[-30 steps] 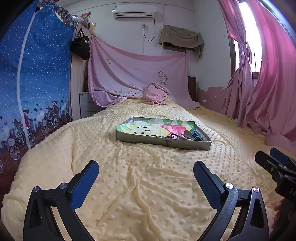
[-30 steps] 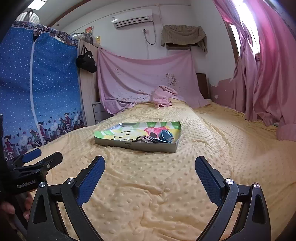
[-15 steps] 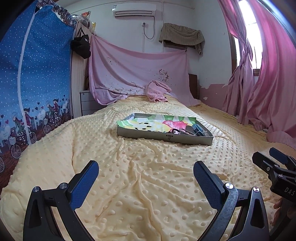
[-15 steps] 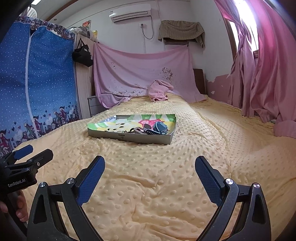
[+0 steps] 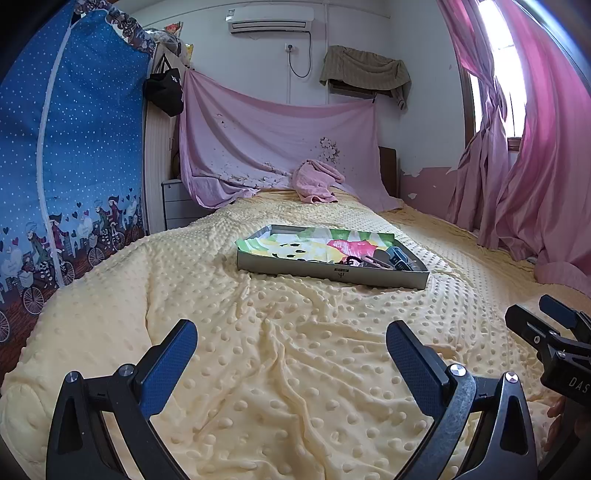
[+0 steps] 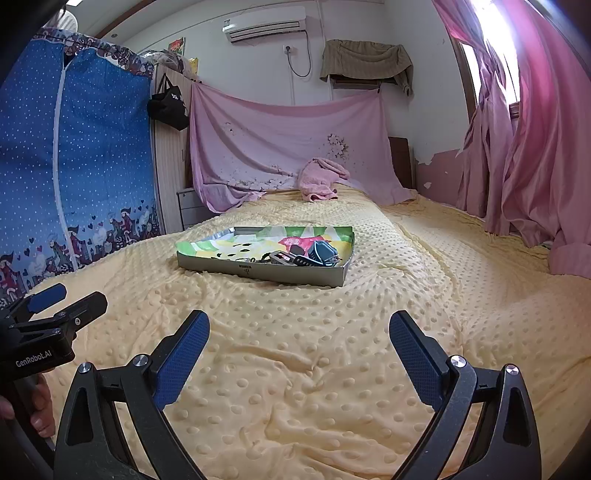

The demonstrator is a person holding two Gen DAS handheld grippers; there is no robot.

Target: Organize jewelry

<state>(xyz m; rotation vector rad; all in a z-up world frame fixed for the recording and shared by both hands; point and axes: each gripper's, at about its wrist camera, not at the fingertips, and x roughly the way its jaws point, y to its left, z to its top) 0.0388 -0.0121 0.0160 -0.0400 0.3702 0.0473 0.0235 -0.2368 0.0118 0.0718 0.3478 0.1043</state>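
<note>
Tray point(image 5: 332, 271) on blanket point(image 5: 295, 369) | left tool point(image 5: 291, 350) agape | right tool point(image 6: 299, 338) agape

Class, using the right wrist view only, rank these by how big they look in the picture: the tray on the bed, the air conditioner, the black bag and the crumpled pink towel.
Largest to smallest:
1. tray
2. air conditioner
3. crumpled pink towel and black bag, too alike to rank.
The tray is nearest the camera, so this is apparent size only.

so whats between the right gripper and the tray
Only bare yellow blanket. In the right wrist view nothing lies between the open right hand-held gripper and the tray; the left wrist view shows the same stretch bare.
</note>
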